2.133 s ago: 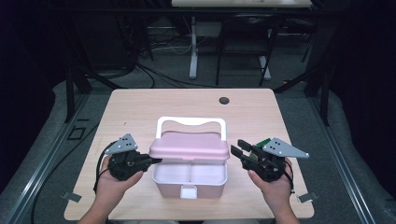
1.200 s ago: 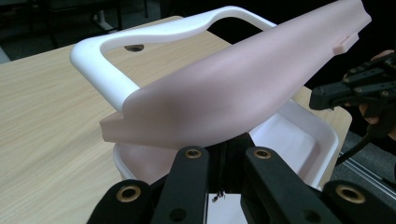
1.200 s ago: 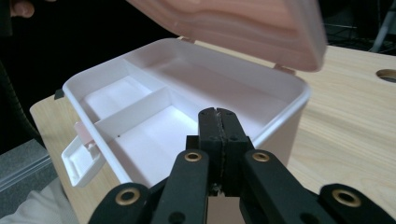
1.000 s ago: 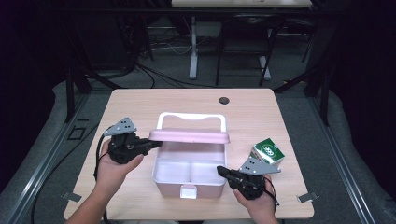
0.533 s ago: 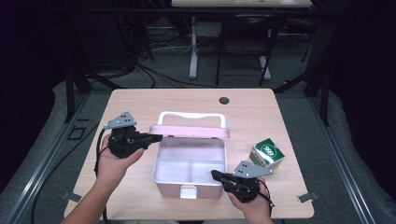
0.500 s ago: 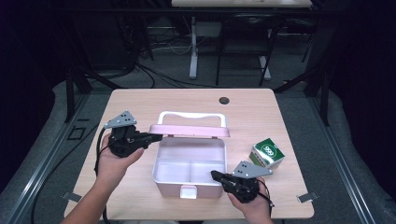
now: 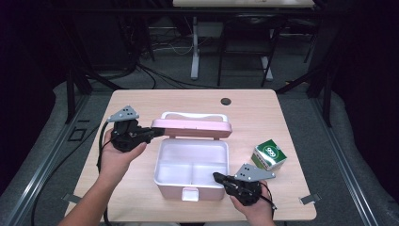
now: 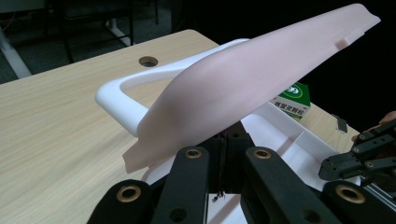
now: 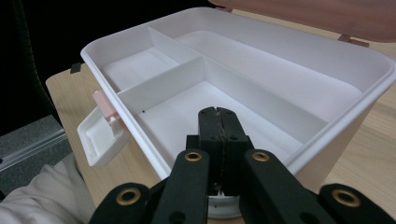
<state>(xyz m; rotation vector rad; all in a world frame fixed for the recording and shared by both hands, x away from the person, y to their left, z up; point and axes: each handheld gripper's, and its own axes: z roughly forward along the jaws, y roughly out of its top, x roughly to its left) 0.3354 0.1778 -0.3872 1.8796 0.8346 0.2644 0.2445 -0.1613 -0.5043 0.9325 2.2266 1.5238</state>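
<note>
Two pairs of black jaws work on one box. Those of the left gripper [image 7: 147, 133] are pinched together on the near-left edge of the pink lid [image 7: 192, 127], which rises up and away from them in the left gripper view [image 8: 243, 84]; the hold looks meant to swing the lid back on its hinge and keep it from dropping shut. Beyond the lid's underside curves the white carry handle [image 8: 122, 95], and past that the bare tabletop [image 8: 56, 121].

In the right gripper view, the jaws of the right gripper [image 9: 217, 116] are closed flat against each other with nothing between them. They reach over the near-right rim into the white box [image 9: 355, 60], above its right front compartment, probably steadying the base while the lid lifts; whether they press on the wall I cannot tell. Left of those jaws the front latch [image 9: 99, 135] hangs open, which is why the lid is free. Behind the right gripper [image 7: 226, 179], on the tabletop, stands a green-and-white carton [image 7: 268, 154], apart from the box, perhaps waiting to go in.
</note>
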